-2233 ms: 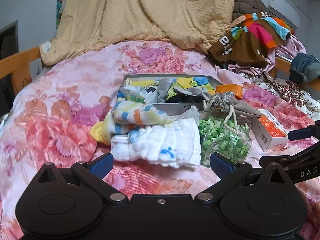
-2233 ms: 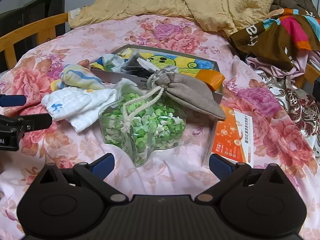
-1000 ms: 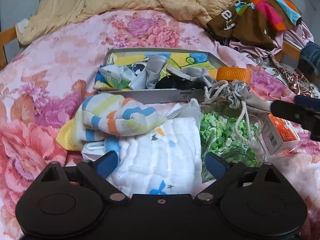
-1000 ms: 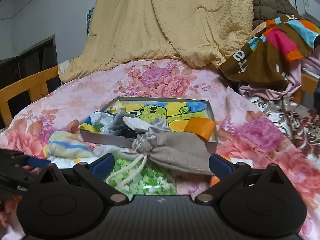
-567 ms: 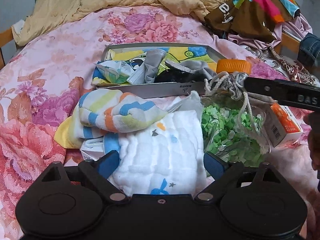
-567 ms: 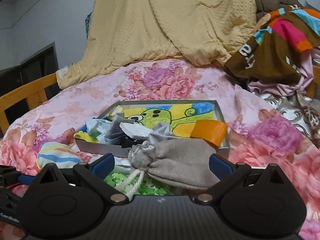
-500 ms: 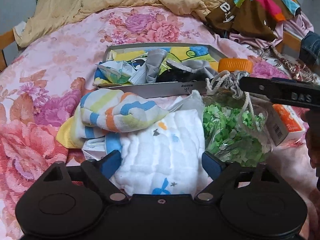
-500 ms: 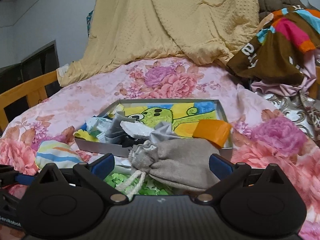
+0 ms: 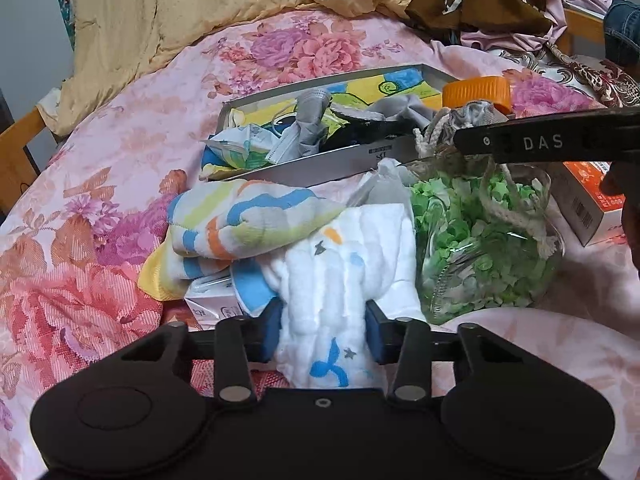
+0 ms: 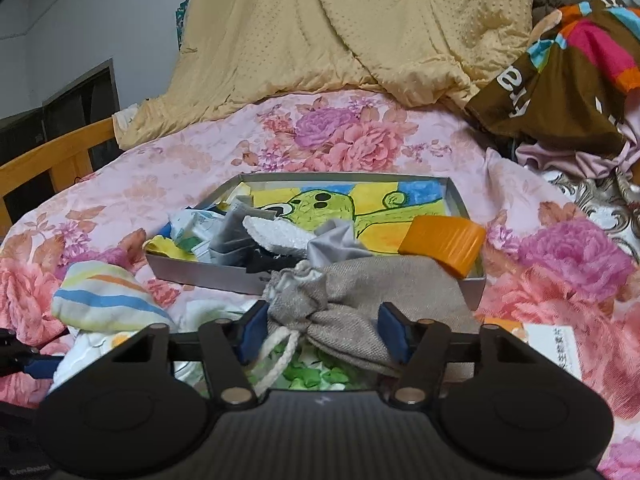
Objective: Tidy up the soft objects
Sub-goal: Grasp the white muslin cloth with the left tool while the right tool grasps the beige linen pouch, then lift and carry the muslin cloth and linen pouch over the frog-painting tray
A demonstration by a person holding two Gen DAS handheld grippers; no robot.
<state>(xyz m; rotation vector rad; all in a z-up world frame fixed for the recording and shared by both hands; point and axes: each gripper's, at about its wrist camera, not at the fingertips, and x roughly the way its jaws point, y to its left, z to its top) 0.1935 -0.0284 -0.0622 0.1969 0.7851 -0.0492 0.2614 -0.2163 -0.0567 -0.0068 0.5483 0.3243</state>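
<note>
Left wrist view
Left hand-held gripper (image 9: 325,330): its jaws have just been closing, and both blue pads now pinch the bunched near end of the white cloth (image 9: 344,276).
White cloth: lies on the bed (image 9: 100,184); its left edge is under the striped towel (image 9: 240,224), its right edge touches the clear bag of green bits (image 9: 484,240).
Small white box (image 9: 212,304): tucked under the towel, just left of the left pad.
Tin tray (image 9: 320,164): beyond the towel, its near wall close to the towel's far edge.
Open room: bare floral cover to the left of the pile; the right side is crowded.
Right hand-held gripper's black finger (image 9: 552,142): crosses above the clear bag.

Right wrist view
Right hand-held gripper (image 10: 322,332): its jaws have just been closing; the grey drawstring pouch (image 10: 360,304) sits between the 2 pads, gathered at its neck, both pads against the fabric.
Pouch: rests on the green bits (image 10: 312,376), its far edge meeting the tray's near wall (image 10: 200,270).
Orange lid (image 10: 442,244): at the tray's near right corner.
Open room: bare cover beyond the tray, up to the yellow quilt (image 10: 340,28).
</note>
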